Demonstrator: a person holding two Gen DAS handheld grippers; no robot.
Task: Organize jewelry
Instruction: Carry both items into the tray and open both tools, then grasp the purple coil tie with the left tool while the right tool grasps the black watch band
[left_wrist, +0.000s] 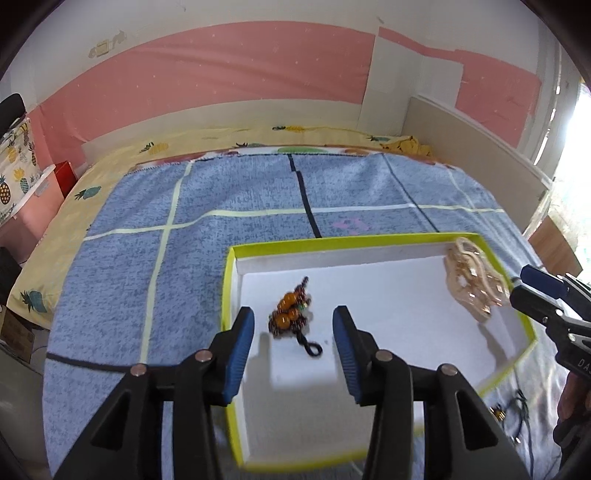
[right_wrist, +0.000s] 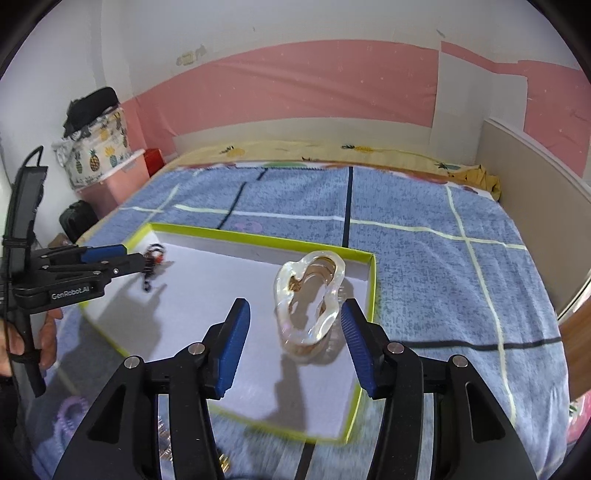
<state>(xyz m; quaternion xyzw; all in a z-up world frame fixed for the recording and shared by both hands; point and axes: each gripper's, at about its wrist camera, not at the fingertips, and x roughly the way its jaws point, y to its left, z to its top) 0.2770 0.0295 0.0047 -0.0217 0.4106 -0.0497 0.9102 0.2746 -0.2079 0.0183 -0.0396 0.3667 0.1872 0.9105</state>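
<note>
Left gripper (left_wrist: 293, 326), marked "GenRobot.AI", gapes over the beaded bracelet (left_wrist: 290, 314) in the green-rimmed tray (left_wrist: 231, 280); right gripper (right_wrist: 295, 325) gapes, released, near the clear wavy bangle (right_wrist: 308, 299) at the tray's right.

Bright daylight from right; fisheye edges, slight blur.

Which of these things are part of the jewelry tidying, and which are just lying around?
Part of the job:
beaded bracelet
clear wavy bangle
green-rimmed tray
left gripper
right gripper

Just lying about:
blue blanket
pineapple-print bag
pink bin
</note>
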